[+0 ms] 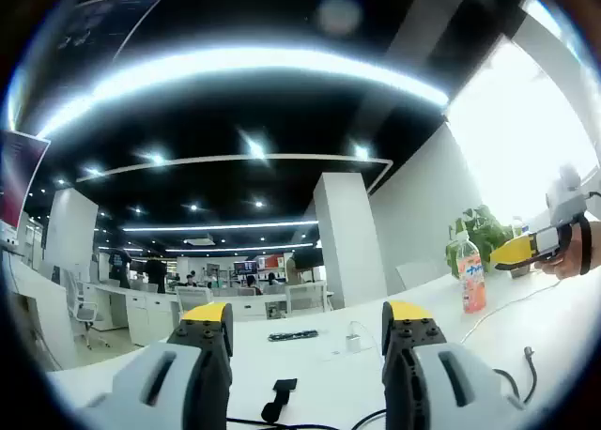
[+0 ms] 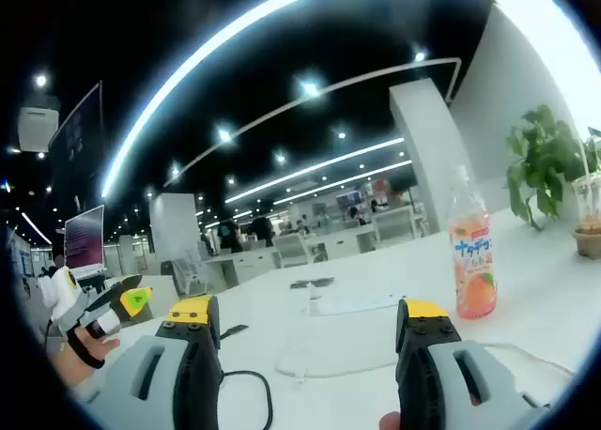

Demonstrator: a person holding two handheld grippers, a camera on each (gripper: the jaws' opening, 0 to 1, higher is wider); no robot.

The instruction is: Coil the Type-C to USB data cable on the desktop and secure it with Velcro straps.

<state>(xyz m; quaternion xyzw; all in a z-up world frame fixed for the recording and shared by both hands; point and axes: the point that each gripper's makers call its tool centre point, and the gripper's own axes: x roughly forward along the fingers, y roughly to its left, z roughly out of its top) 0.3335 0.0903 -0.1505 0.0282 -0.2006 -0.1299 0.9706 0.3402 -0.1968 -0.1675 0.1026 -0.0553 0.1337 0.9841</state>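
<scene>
While both grippers hover above the white counter (image 1: pixel 319 355), the scene reads as follows.

Left gripper (image 1: pixel 308 341): jaws spread wide apart, yellow-tipped, nothing between them; in the right gripper view it comes in at the left edge (image 2: pixel 127 303), held by a hand (image 2: pixel 75 350) with a black strap.

Right gripper (image 2: pixel 308 331): jaws likewise parted and grasping nothing; in the left gripper view it appears at the far right (image 1: pixel 535 247), above the counter.

Data cable (image 1: pixel 310 423): black, lying on the counter just ahead of the left gripper's jaws; its visible run goes roughly across that view's bottom edge, where it is cut off. In the right gripper view a black loop (image 2: pixel 249 383) curves beside the left-hand jaw. Its plugs and full length cannot be made out.

Velcro strap (image 1: pixel 278 397): a short black strip on the counter between the left gripper's jaws, long axis pointing away from the camera; in the right gripper view, a small dark piece (image 2: pixel 233 331).

White cable (image 1: pixel 507 308): runs along the counter toward the bottle, a white charger (image 1: pixel 353 340) further back.

Bottle (image 2: pixel 471 261): upright, orange drink, peach picture; label lettering too small to read.

Dark flat object (image 1: pixel 293 335): mid-counter, kind unclear.

Potted plant (image 2: pixel 545 167): near the bright window, pot cut off.
</scene>
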